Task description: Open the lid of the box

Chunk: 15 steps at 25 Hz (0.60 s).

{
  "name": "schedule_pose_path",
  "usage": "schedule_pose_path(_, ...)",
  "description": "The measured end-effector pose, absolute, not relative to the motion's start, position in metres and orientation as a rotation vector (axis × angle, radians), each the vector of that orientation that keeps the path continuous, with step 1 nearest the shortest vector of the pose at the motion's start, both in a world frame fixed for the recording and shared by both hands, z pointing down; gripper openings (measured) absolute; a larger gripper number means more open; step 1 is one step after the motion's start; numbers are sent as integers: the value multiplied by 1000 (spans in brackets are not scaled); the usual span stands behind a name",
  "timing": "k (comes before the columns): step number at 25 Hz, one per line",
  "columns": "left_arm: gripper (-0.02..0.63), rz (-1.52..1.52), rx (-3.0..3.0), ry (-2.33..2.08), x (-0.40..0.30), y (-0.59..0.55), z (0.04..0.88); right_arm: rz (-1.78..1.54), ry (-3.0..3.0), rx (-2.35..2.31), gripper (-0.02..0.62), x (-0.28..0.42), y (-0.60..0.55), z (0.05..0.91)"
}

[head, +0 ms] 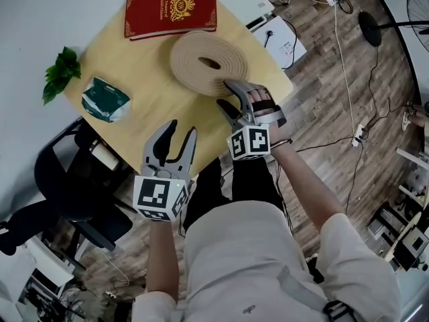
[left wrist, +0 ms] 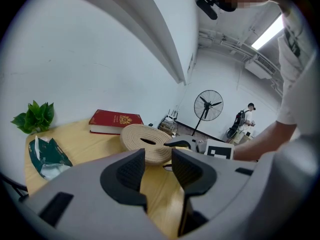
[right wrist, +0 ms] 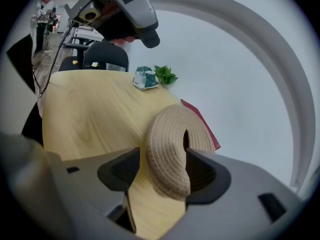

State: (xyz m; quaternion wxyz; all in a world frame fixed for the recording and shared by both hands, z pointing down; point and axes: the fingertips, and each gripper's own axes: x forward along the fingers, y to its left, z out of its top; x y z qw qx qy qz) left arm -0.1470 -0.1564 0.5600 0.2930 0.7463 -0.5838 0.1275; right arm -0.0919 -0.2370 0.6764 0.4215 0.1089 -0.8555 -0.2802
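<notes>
A round woven beige box (head: 204, 59) lies on the wooden table (head: 144, 106), with a slot at its middle. My right gripper (head: 223, 94) is at its near rim. In the right gripper view that rim (right wrist: 172, 139) stands between the jaws of my right gripper (right wrist: 162, 166): the right pad is against it, and a thin gap shows at the left pad. My left gripper (head: 182, 127) hovers over the table's near edge, open, with nothing between its fingers (left wrist: 132, 171). A red book-shaped box (head: 171, 9) lies behind the woven one.
A green packet (head: 105, 100) and a small leafy plant (head: 60, 72) sit at the table's left side. A dark chair (head: 74, 193) stands below the left edge. White devices (head: 278, 39), cables and a fan base (head: 369, 27) are on the wooden floor to the right.
</notes>
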Motion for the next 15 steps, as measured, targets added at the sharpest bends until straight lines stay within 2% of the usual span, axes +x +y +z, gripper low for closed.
schedule_pose_path(8, 147, 344, 1974, -1564, -150, -152, 564, -716, -2123, 333, 268, -92, -249, 685)
schedule_pose_path(15, 147, 350, 1959, -1576, -150, -152, 565, -721, -2111, 353, 222, -93, -248, 692)
